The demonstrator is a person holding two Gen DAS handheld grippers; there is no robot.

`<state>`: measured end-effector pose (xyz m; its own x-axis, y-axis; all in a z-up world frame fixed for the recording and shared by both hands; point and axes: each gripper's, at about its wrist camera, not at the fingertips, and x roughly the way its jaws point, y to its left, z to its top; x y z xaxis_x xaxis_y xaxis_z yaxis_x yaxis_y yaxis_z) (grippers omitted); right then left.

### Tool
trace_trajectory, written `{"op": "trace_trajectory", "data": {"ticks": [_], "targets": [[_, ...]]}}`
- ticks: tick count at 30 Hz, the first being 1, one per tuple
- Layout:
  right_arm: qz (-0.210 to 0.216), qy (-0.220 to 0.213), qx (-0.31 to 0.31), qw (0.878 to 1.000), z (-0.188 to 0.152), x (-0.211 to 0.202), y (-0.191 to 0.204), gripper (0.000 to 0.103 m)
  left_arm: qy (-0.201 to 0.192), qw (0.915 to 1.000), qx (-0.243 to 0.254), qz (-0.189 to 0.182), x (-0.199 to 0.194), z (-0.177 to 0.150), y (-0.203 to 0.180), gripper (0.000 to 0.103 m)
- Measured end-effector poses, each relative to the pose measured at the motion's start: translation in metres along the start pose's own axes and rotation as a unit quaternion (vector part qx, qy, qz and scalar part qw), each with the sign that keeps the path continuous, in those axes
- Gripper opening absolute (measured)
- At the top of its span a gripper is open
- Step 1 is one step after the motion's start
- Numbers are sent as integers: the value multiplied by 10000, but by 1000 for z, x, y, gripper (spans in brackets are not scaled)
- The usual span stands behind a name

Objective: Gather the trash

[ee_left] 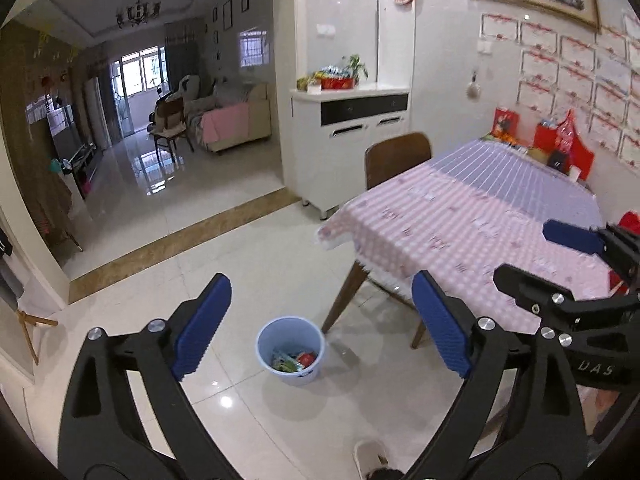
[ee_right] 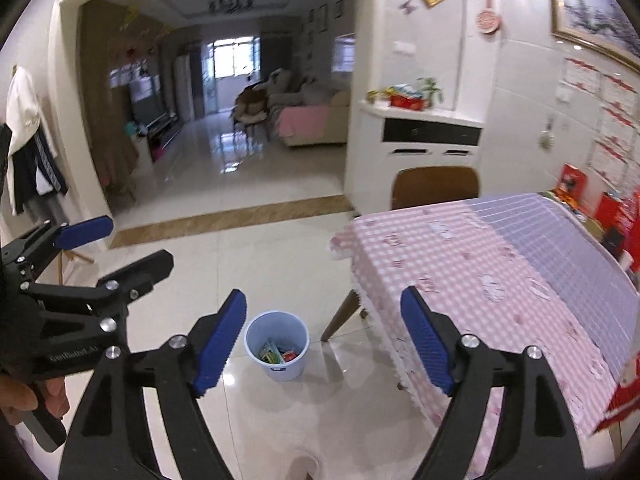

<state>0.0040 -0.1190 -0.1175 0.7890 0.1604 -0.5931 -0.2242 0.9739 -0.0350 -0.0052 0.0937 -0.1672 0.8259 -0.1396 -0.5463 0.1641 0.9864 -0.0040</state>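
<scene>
A light blue trash bin (ee_left: 289, 350) stands on the tiled floor beside the table's corner, with several colourful wrappers (ee_left: 294, 360) inside. It also shows in the right wrist view (ee_right: 277, 344). My left gripper (ee_left: 320, 320) is open and empty, held high above the bin. My right gripper (ee_right: 323, 336) is open and empty too, above the bin and the table's edge. Each gripper shows in the other's view: the right one (ee_left: 560, 256) over the table, the left one (ee_right: 116, 248) over the floor.
A table with a pink checked cloth (ee_left: 460, 232) stands to the right, with red boxes (ee_left: 568, 144) at its far end by the wall. A brown chair (ee_left: 396, 156) is tucked at the far side. A white cabinet (ee_left: 348, 136) stands behind. A living room lies beyond a floor step (ee_left: 180, 240).
</scene>
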Motion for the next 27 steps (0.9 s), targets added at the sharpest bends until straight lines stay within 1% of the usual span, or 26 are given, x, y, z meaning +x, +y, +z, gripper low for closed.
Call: {"op": "trace_trajectory", "data": {"ticks": [1, 3, 5, 8, 11, 14, 18, 20, 27], "targets": [[-56, -80, 40, 9999, 2, -19, -6, 79, -22, 10000, -10, -21, -10, 5, -5, 92], [-123, -230, 73, 9996, 5, -44, -15, 81, -113, 9999, -55, -38, -30, 16, -15, 93], [-188, -365, 108, 9991, 8, -62, -25, 82, -211, 9997, -58, -48, -48, 27, -25, 94], [-231, -536, 113, 9982, 13, -87, -37, 83, -393, 9992, 20, 43, -71, 37, -46, 95], [-163, -701, 25, 9974, 16, -108, -50, 83, -526, 9985, 87, 126, -85, 44, -67, 95], [-131, -784, -128, 9968, 17, -123, -65, 84, -612, 9978, 7, 267, -92, 50, -83, 95], [-17, -822, -253, 9963, 17, -136, -88, 84, -639, 9973, -178, 324, -99, 59, -105, 95], [22, -884, -301, 9956, 17, -143, -95, 85, -674, 9965, -189, 459, -102, 62, -119, 95], [159, -1011, -340, 9942, 21, -153, -122, 86, -729, 9948, -266, 663, -110, 68, -147, 96]]}}
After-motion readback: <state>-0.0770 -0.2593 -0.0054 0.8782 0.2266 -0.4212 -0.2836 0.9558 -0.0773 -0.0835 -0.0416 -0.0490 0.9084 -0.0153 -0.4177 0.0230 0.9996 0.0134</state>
